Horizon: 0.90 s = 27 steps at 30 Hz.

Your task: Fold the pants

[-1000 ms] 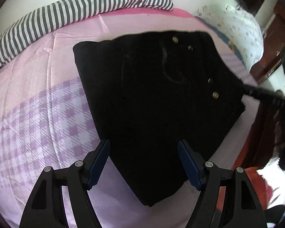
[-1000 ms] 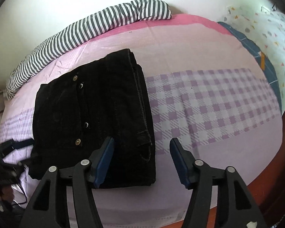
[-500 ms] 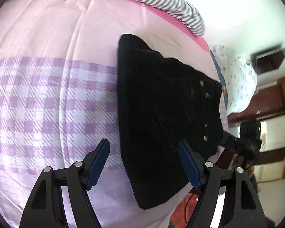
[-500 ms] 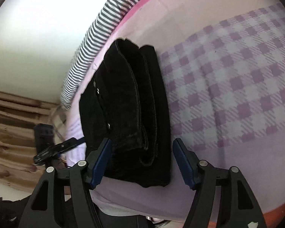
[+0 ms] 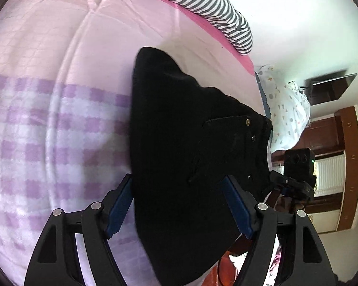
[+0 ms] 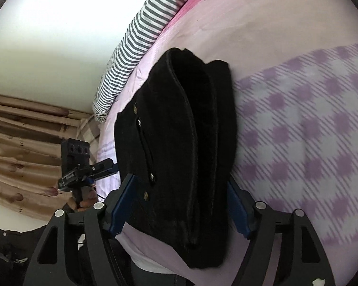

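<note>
The black pants [image 5: 179, 147] lie folded into a thick stack on the pink and purple-checked bed [image 5: 47, 119]. They also show in the right wrist view [image 6: 183, 143], with metal buttons on top and folded layers along one side. My left gripper [image 5: 179, 202] is open, its blue-padded fingers [image 5: 119, 205] straddling the stack's near end. My right gripper [image 6: 181, 202] is open, its fingers [image 6: 123, 205] on either side of the stack's opposite end. Each gripper shows in the other's view, at the far end of the pants.
A grey and white striped blanket [image 5: 202, 2] runs along the bed's far edge by the white wall. A white patterned quilt [image 5: 288, 109] and dark wooden furniture [image 5: 346, 157] stand beyond one end. Brown curtains [image 6: 23, 138] hang beyond the other.
Both grippers have tilted sideways and moved in close to the folded pants, so the stack now sits between each pair of open fingers. The pants have not visibly moved.
</note>
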Tool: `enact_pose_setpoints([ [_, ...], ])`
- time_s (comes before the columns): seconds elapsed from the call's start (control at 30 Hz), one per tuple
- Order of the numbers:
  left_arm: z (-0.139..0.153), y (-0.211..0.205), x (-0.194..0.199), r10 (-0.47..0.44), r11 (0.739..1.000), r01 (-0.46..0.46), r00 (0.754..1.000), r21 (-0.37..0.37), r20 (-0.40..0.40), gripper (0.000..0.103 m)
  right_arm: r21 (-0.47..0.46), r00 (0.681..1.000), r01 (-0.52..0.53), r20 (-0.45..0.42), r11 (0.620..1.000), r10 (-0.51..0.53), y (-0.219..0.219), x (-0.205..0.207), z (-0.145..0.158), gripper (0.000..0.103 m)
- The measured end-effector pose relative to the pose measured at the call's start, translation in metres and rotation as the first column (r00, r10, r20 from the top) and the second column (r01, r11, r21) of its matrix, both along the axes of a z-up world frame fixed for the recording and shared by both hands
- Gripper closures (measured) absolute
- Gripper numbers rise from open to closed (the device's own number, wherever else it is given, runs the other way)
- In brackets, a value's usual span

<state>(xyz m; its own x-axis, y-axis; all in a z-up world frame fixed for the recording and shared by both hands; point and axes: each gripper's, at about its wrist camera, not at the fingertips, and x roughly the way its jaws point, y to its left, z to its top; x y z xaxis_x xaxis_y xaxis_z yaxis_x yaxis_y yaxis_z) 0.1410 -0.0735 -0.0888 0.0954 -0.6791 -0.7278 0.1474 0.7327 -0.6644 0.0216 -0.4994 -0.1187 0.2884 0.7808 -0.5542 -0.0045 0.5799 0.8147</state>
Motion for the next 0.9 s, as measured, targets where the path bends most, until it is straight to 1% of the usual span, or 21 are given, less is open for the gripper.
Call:
enact_pose_setpoints([
  [0.1,0.002,-0.003,0.0,-0.012,1.0,0.012,0.999,0.0,0.032,0.025,0.013,1.0,-0.004,0.01,1.0,0.003,0.009,0.006,0.0,0.031],
  [0.13,0.003,-0.005,-0.002,-0.017,1.0,0.016,0.999,0.012,0.048,0.025,0.011,1.0,0.004,0.014,1.0,-0.004,0.013,0.008,0.0,0.031],
  [0.17,0.004,-0.009,-0.003,-0.021,0.999,0.019,0.998,0.027,0.062,0.025,-0.013,1.0,0.006,0.019,1.0,-0.006,0.017,0.007,0.002,0.033],
  [0.2,0.004,-0.011,-0.005,-0.02,0.999,0.018,0.997,0.037,0.072,0.03,-0.054,1.0,0.007,0.027,0.998,-0.006,0.021,0.006,0.005,0.042],
  [0.23,0.005,-0.01,-0.007,-0.02,0.998,0.015,0.996,0.056,0.089,0.045,-0.109,0.999,0.01,0.032,0.994,-0.007,0.023,0.004,0.007,0.048],
  [0.27,0.005,-0.008,-0.008,-0.019,0.996,0.01,0.994,0.087,0.105,0.053,-0.149,0.999,0.014,0.031,0.989,-0.009,0.024,0.002,0.008,0.061],
  [0.3,0.004,-0.006,-0.009,-0.02,0.995,0.008,0.994,0.1,0.111,0.061,-0.155,0.999,0.03,0.027,0.987,-0.026,0.023,-0.002,0.008,0.065],
  [0.33,0.004,-0.003,-0.008,-0.02,0.996,0.01,0.994,0.091,0.108,0.065,-0.148,0.999,0.045,0.025,0.988,-0.042,0.022,-0.003,0.008,0.067],
  [0.37,0.004,-0.001,-0.007,-0.011,0.997,0.004,0.995,0.079,0.098,0.067,-0.146,0.998,0.061,0.027,0.987,-0.058,0.022,-0.005,0.009,0.068],
  [0.4,0.003,0.0,-0.007,-0.005,0.997,-0.002,0.996,0.075,0.093,0.071,-0.153,0.997,0.076,0.03,0.985,-0.072,0.023,-0.007,0.011,0.07],
  [0.43,0.004,0.0,-0.007,-0.001,0.997,-0.007,0.995,0.079,0.096,0.072,-0.163,0.995,0.096,0.034,0.982,-0.091,0.026,-0.011,0.015,0.072],
  [0.5,0.007,-0.001,-0.01,-0.003,0.996,-0.008,0.994,0.093,0.111,0.077,-0.162,0.992,0.127,0.044,0.979,-0.122,0.031,-0.015,0.024,0.073],
  [0.6,0.01,0.001,-0.011,0.012,0.998,-0.018,0.994,0.059,0.108,0.082,-0.164,0.987,0.158,0.047,0.974,-0.152,0.039,-0.019,0.039,0.074],
  [0.67,0.014,0.007,-0.013,0.023,0.999,-0.026,0.995,0.023,0.1,0.083,-0.169,0.987,0.161,0.05,0.972,-0.155,0.048,-0.02,0.049,0.074],
  [0.73,0.02,0.013,-0.016,0.027,1.0,-0.027,0.994,0.003,0.108,0.085,-0.158,0.986,0.166,0.053,0.973,-0.16,0.054,-0.023,0.057,0.074],
  [0.8,0.028,0.021,-0.019,0.028,1.0,-0.028,0.991,-0.001,0.13,0.085,-0.137,0.986,0.166,0.05,0.977,-0.161,0.062,-0.025,0.064,0.075],
  [0.9,0.042,0.038,-0.021,0.034,0.999,-0.034,0.987,-0.003,0.155,0.085,-0.136,0.989,0.144,0.067,0.98,-0.135,0.087,-0.022,0.076,0.075],
])
